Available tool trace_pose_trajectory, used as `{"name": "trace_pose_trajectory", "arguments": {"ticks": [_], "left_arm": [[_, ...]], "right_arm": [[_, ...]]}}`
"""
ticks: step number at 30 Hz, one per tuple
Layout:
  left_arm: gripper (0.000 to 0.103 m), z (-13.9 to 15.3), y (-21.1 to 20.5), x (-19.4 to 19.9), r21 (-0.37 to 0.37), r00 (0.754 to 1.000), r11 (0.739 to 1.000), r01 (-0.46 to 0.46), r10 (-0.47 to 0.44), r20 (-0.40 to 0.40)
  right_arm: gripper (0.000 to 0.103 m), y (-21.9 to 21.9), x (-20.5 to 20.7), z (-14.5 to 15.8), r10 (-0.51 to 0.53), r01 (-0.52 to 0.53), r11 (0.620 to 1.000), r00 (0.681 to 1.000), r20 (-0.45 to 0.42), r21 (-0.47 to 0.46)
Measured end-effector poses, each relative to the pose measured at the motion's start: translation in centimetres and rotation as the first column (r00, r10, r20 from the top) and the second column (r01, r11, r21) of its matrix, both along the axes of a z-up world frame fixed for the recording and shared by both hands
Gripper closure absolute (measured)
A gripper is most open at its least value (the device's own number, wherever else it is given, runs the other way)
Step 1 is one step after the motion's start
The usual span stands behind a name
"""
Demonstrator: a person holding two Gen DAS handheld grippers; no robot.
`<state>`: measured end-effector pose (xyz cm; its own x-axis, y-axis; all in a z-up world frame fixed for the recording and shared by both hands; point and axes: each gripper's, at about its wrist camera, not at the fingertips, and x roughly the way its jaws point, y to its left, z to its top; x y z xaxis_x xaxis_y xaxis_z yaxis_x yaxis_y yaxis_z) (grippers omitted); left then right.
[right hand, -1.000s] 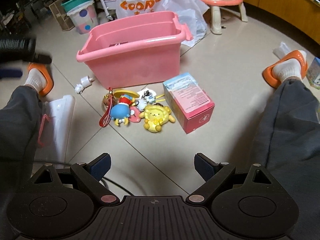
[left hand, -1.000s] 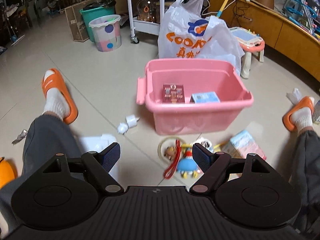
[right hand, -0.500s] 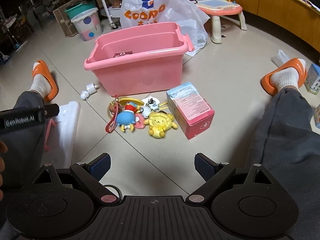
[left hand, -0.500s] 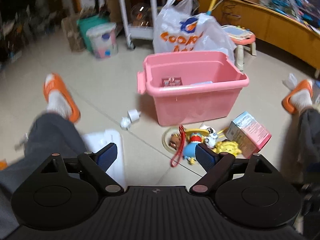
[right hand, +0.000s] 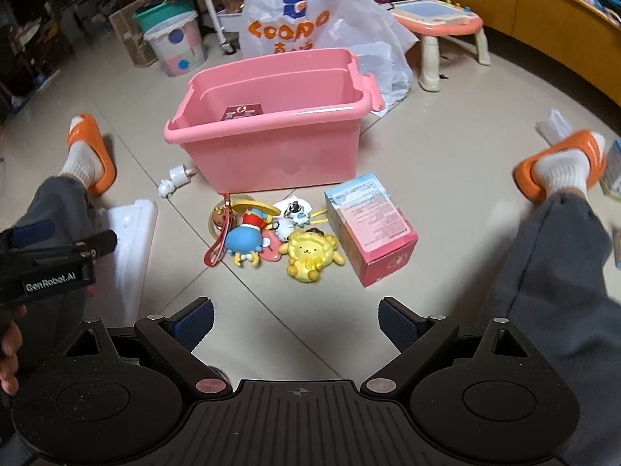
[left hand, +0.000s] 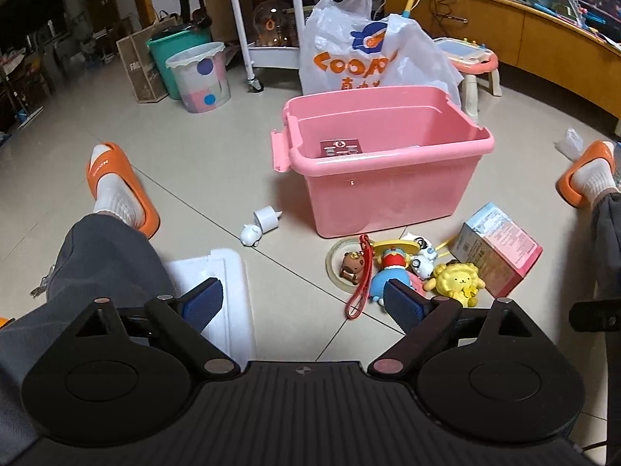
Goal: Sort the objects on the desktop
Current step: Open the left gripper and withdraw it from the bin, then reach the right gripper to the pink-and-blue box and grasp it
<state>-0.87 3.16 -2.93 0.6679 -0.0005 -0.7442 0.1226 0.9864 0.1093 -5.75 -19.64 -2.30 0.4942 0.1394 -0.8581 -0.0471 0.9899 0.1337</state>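
- My left gripper (left hand: pixel 300 303) hangs above the pale tiled floor with its blue-padded fingers (left hand: pixel 203 303) spread wide apart, nothing between them.
- My right gripper (right hand: pixel 297 324) is the same: blue pads (right hand: pixel 396 324) well apart, only bare floor between them.
- Under my left gripper's left finger lies a flat white plastic lid (left hand: pixel 225 295), partly covered by my grey trouser leg.
- Just beyond my left gripper's right fingertip sits the toy heap: a blue round-bodied figure with a yellow hat (left hand: pixel 388 272), a yellow fluffy dog plush (left hand: pixel 458 281) to its right, a small brown bear charm on a red strap (left hand: pixel 355 266) to its left resting on a ring of clear tape, and a little black-and-white figure (left hand: pixel 421 262) behind.
- From my right gripper the same heap lies ahead, centred between the fingers; the blue figure (right hand: pixel 244 239) touches the yellow plush (right hand: pixel 312 254).
- Just right of the plush stands a pink and light-blue printed carton (right hand: pixel 368 229), ahead of my right finger.
- Ahead of the left finger, two small white toys (right hand: pixel 176 180) lie close together on the floor near the bin's corner.
- Behind the heap stands the open pink plastic storage bin (right hand: pixel 271 159), with a dark red card (right hand: pixel 242 112) visible inside.
- Farthest off, a white shopping bag with orange lettering (right hand: pixel 310 27) rises behind the bin.
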Motion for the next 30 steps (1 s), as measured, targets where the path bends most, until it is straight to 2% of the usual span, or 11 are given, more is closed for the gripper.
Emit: {"name": "trace_pose_trajectory", "arguments": {"ticks": [13, 24, 30], "left_arm": [[0.011, -1.4, 0.7, 1.2, -0.039, 0.998, 0.999, -0.027, 0.025, -0.066], [0.011, -2.8, 1.0, 2.4, -0.078, 0.991, 0.995, -0.063, 0.053, -0.121], [0.011, -3.5, 0.6, 2.9, -0.093, 0.988, 0.993, -0.069, 0.055, -0.147]], "right_arm": [[0.012, -1.8, 5.6, -1.1, 0.093, -0.097, 0.994, 0.992, -0.081, -0.041], [0.01, -3.1, 12.3, -4.8, 0.166, -0.183, 0.979, 0.97, -0.177, -0.086], [0.01, -4.2, 15.1, -7.2, 0.152, -0.179, 0.979, 0.961, -0.233, -0.1]]}}
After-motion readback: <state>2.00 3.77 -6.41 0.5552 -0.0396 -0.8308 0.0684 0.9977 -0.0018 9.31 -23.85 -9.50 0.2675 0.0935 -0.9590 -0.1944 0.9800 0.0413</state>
